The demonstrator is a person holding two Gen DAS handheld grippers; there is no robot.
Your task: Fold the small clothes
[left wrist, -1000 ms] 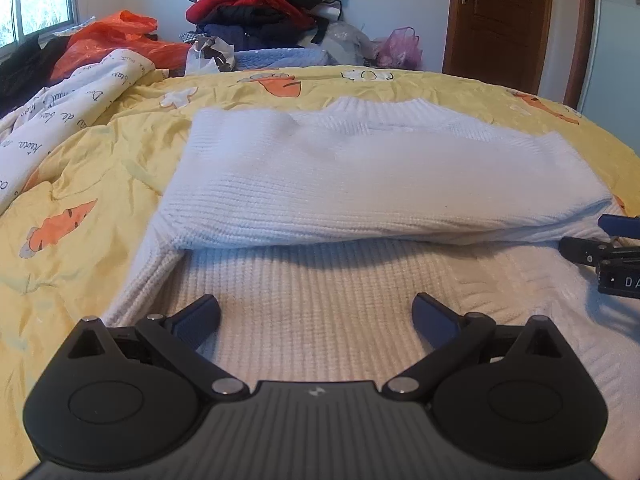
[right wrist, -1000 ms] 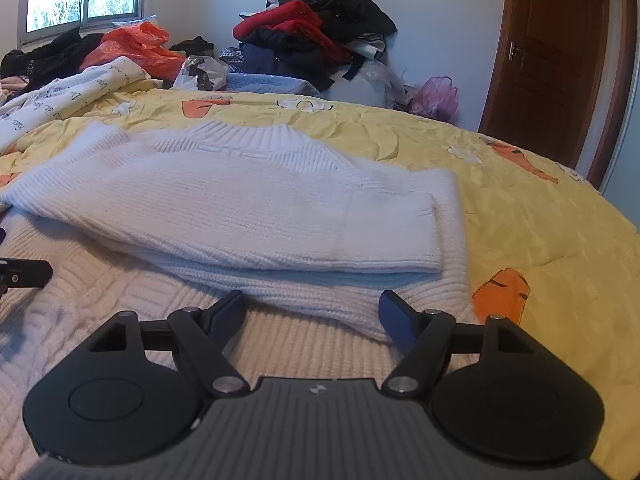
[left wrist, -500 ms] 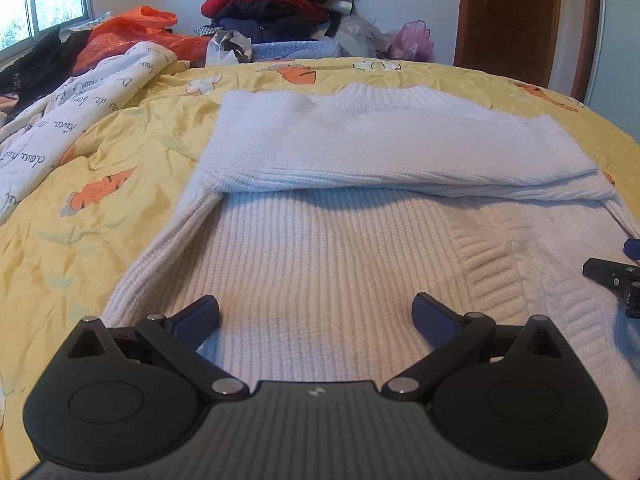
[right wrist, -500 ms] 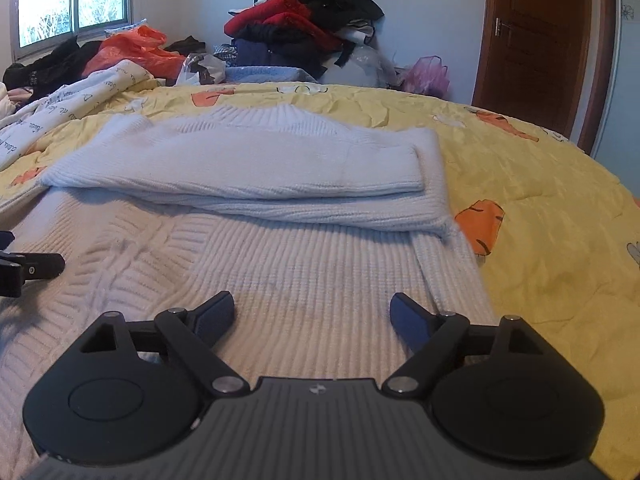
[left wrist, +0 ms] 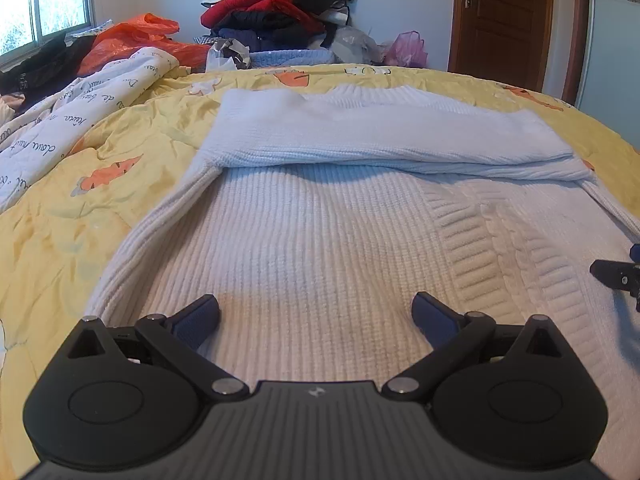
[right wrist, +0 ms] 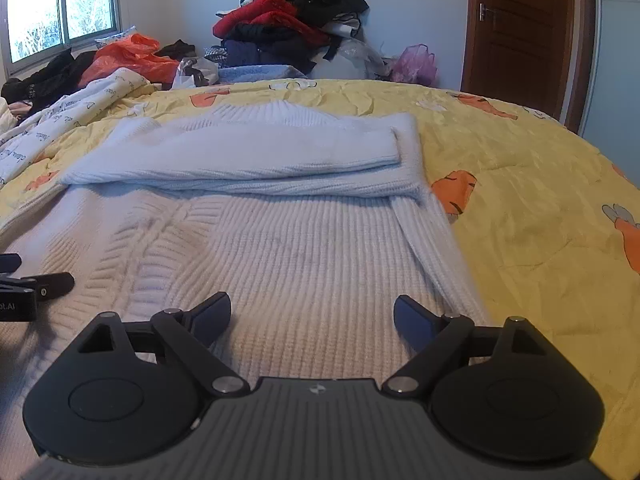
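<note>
Sweater, white knit, lies on the carrot-print quilt, sleeves folded across; left gripper gapes empty over its hem; right gripper jaws are opening, empty

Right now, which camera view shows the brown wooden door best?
The left wrist view shows the brown wooden door best: both side edges of its frame and the handle are visible. The right wrist view also shows the door with its handle, slightly nearer to the right edge of the picture.
</note>
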